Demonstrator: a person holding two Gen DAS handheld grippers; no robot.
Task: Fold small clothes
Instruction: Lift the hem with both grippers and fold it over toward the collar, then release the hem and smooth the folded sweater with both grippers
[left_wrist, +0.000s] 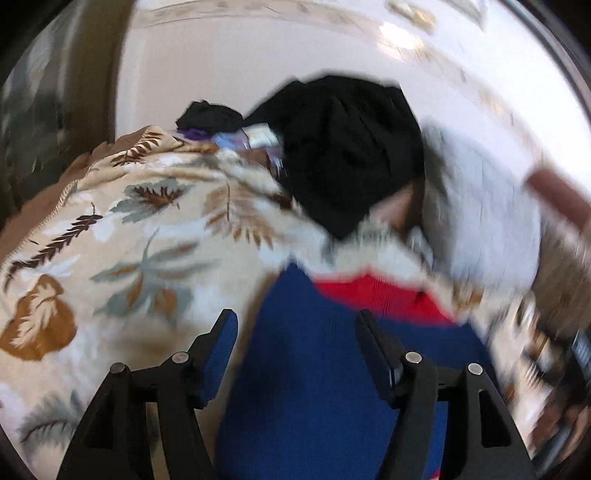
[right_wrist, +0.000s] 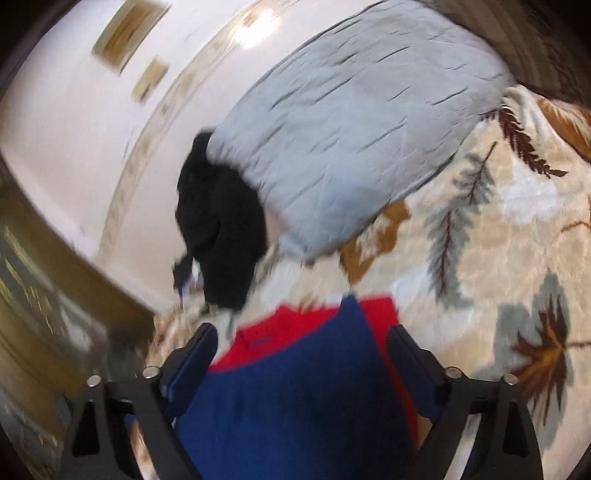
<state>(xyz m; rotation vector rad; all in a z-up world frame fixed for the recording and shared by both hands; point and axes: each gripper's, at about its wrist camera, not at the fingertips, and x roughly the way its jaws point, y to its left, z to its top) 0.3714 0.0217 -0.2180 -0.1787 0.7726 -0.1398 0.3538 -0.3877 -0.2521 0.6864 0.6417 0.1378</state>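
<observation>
We see the blue and red garment (left_wrist: 325, 373) lying on the leaf-patterned blanket (left_wrist: 122, 236) that covers the bed, at the bed's near edge, directly beneath both tools. Our left hand-held gripper (left_wrist: 295, 354) stands spread, its fingers on either side of the blue cloth with nothing pinched; our right hand-held gripper (right_wrist: 303, 369) is spread as well, the fabric between its fingers but not pressed by them.

Both views are blurred, so we cannot tell how neat the fold is. With neither tool pinching it, we judge the knit could spring open or slide on the plush blanket. A finger could also snag the blanket pile or drag the garment's edge and undo the fold. The black clothing pile (left_wrist: 343, 147) lies near, further in on the bed beside the grey pillow (right_wrist: 347, 118); a careless reach could tangle the two or nudge the folded piece off the near edge.
</observation>
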